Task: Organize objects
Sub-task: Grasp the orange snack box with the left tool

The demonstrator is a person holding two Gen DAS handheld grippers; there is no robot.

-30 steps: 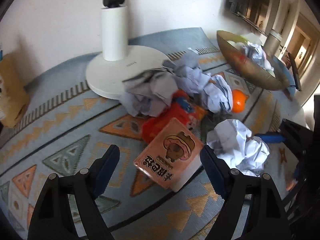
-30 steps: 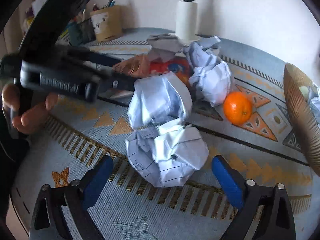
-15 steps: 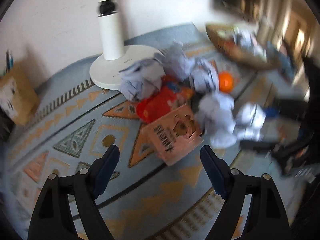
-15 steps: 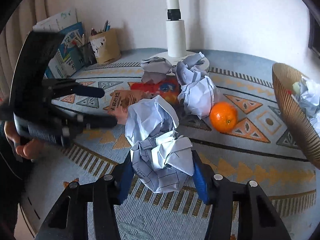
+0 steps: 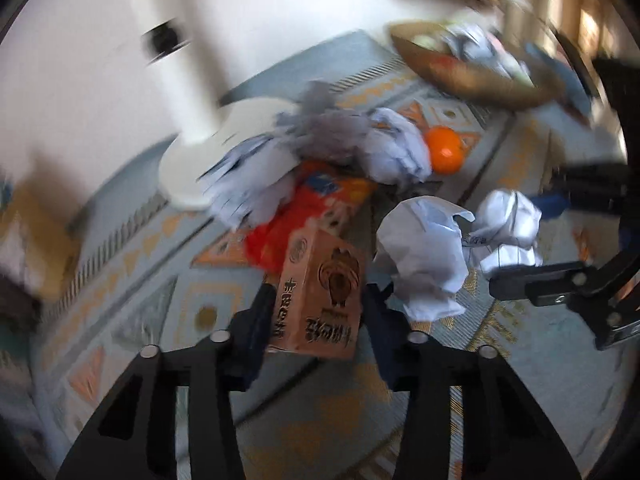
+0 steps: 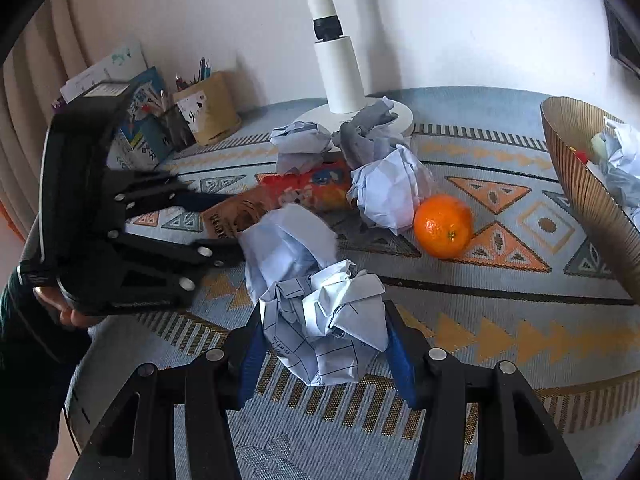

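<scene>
My left gripper (image 5: 316,316) is shut on a pink snack box (image 5: 318,300) with a cartoon print; the box also shows in the right wrist view (image 6: 234,216). My right gripper (image 6: 326,344) is shut on a crumpled paper ball (image 6: 326,336), seen from the left wrist view (image 5: 506,232) too. Another paper ball (image 6: 286,244) lies just behind it. An orange (image 6: 443,226), a red snack bag (image 6: 316,188) and more crumpled paper (image 6: 390,190) lie further back on the patterned cloth.
A white lamp base (image 6: 352,114) stands at the back. A ribbed golden bowl (image 6: 588,184) holding paper and small items is at the right. A pen holder (image 6: 208,108) and books (image 6: 136,120) stand at the back left. The table's front edge is close to me.
Both grippers went from open to shut: the left closed on the pink box and tilted it up, the right closed on the nearest paper ball.
</scene>
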